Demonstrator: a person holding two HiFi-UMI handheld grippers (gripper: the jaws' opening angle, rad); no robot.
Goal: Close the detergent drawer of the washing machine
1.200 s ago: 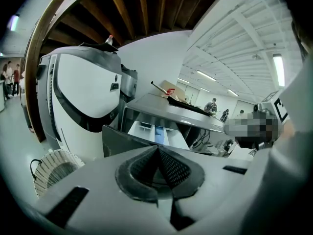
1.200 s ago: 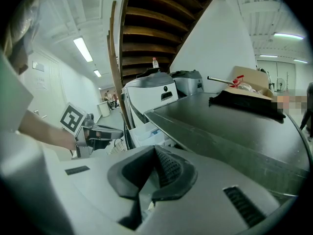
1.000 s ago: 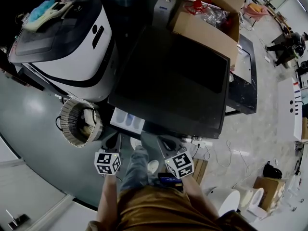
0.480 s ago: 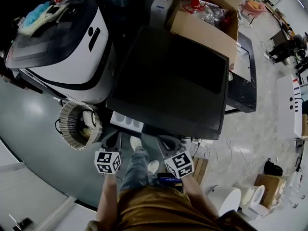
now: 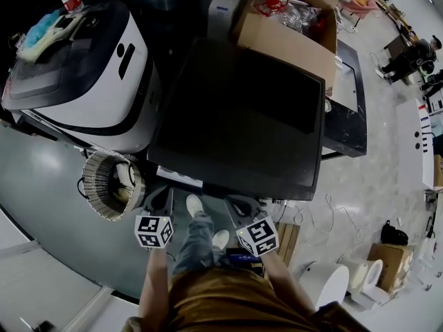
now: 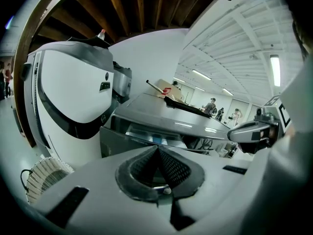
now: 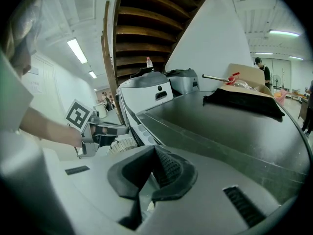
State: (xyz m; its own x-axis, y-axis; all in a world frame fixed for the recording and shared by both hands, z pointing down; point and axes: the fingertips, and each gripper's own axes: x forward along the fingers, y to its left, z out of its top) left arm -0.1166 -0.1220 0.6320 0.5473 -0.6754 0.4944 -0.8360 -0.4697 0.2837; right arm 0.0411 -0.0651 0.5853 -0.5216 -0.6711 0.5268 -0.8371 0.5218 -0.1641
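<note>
The washing machine (image 5: 239, 116) has a dark flat top and stands right in front of me. Its detergent drawer (image 5: 178, 178) shows only as a thin pale strip sticking out of the front left corner. My left gripper (image 5: 163, 195) is shut on nothing, and its tips are just below that strip; I cannot tell whether they touch it. In the left gripper view the drawer (image 6: 152, 137) lies straight ahead of the closed left gripper (image 6: 157, 152). My right gripper (image 5: 238, 203) is shut and empty, held at the machine's front to the right of the drawer. The right gripper (image 7: 155, 154) has its pads together.
A white top-loading machine (image 5: 76, 68) stands to the left, with a woven basket (image 5: 111, 185) at its foot. A cardboard box (image 5: 291, 26) rests on the back of the dark machine. The person's shoes (image 5: 196, 205) and loose cables (image 5: 311, 220) are on the floor.
The detergent drawer has slid into the machine, from well out with its compartments showing to a thin strip. Both grippers stay near the front.
</note>
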